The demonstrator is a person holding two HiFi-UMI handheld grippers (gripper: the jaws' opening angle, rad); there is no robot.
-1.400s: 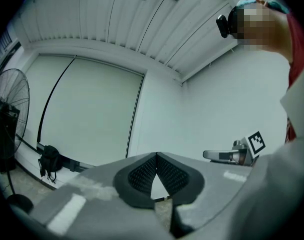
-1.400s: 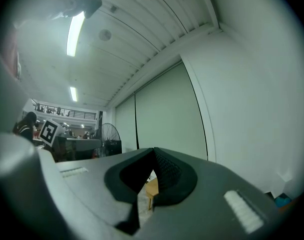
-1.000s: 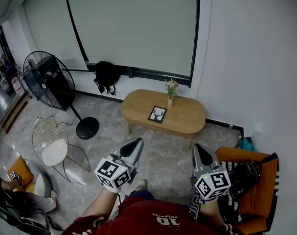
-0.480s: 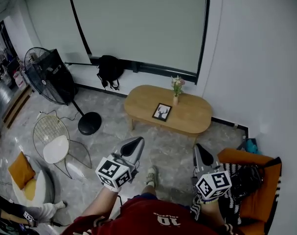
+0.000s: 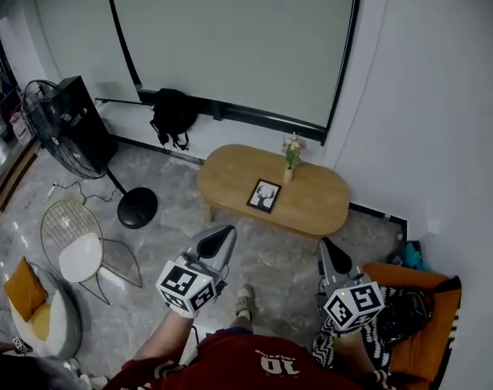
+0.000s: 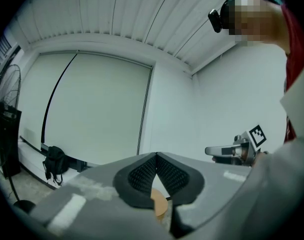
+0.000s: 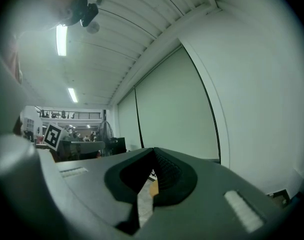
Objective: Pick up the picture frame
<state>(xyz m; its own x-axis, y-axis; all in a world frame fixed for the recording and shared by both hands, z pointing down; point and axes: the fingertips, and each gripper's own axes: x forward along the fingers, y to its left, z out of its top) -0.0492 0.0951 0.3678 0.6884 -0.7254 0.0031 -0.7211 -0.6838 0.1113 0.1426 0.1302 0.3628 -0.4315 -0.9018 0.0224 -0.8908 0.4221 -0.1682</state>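
Both pairs of jaws are pressed together, pinching nothing. Head view: my left gripper (image 5: 220,238) and right gripper (image 5: 330,250) hang well short of the oval light-wood table (image 5: 315,210). The black picture frame with a deer print (image 5: 264,195) lies flat on it near a small flower vase (image 5: 290,159), long axis running away from me. Left gripper view: only a tabletop sliver under the closed tips. Right gripper view: much the same. Since a second ago, the black floor fan (image 5: 55,128) has slid leftward.
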